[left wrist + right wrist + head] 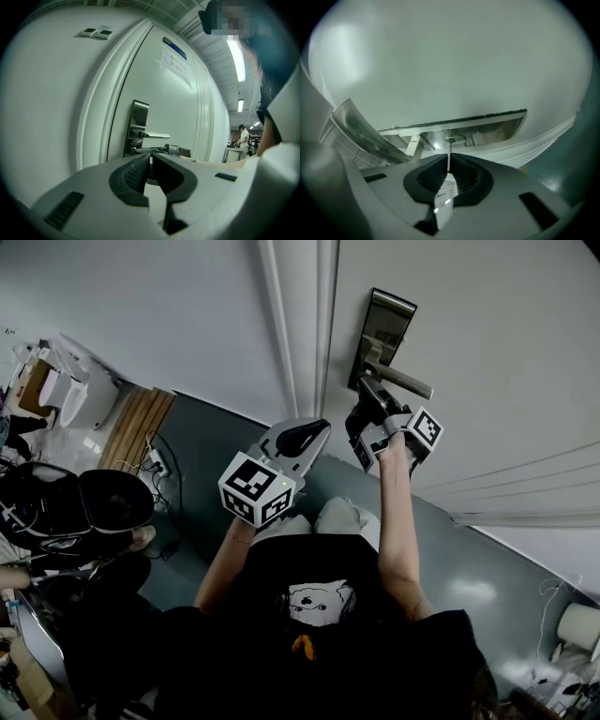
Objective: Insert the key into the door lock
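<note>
A steel lock plate (379, 337) with a lever handle (404, 382) is fixed to the white door (487, 352). My right gripper (367, 404) is pressed up under the handle, shut on a thin metal key (448, 157). The key's tip meets the keyhole cylinder (454, 139) on the lock plate (487, 131); a white tag (444, 199) hangs behind it. My left gripper (305, 435) hovers lower left of the lock, shut with nothing in it. From the left gripper view the lock plate (138, 126) and handle (152, 135) lie ahead, with the right gripper (164, 150) below the handle.
The door frame (298, 324) runs just left of the lock plate. Cables and a power strip (155, 463) lie on the grey floor at left, beside bags and chairs (80, 512). A distant person (243, 138) stands down the corridor.
</note>
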`<action>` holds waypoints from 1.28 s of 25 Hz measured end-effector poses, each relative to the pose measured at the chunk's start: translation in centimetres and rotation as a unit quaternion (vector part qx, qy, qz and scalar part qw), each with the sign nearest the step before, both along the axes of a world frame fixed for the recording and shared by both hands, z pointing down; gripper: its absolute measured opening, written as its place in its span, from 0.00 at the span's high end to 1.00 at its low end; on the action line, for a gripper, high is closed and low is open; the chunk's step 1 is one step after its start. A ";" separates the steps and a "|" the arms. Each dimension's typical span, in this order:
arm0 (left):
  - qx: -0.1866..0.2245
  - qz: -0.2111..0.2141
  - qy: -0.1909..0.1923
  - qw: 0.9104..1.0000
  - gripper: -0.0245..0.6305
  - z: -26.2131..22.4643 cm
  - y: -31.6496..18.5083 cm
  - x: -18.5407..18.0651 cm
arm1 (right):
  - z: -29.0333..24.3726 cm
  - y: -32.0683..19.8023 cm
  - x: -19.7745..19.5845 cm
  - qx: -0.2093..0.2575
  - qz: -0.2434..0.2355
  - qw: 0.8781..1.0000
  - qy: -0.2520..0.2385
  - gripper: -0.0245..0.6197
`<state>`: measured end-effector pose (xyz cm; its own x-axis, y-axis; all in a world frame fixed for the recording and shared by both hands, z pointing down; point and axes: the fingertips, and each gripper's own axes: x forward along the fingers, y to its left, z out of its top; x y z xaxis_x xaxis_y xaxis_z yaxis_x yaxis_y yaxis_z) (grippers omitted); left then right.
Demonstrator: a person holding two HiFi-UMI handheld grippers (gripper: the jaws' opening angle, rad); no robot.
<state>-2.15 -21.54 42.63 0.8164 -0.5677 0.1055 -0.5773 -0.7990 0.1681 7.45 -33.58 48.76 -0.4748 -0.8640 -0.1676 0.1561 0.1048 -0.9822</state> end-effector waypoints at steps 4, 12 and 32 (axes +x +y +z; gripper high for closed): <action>-0.001 -0.005 -0.001 1.000 0.93 0.0 -0.1 -0.4 | 0.1 0.0 0.0 0.014 0.004 1.000 -0.002 0.92; -0.008 -0.005 0.000 1.000 0.93 -0.2 -0.3 -0.3 | -0.2 0.2 0.3 0.025 0.029 0.999 0.019 0.91; -0.038 -0.023 -0.001 0.999 0.93 -1.4 -2.3 2.8 | 0.7 7.0 1.6 0.018 -0.026 0.974 0.222 0.91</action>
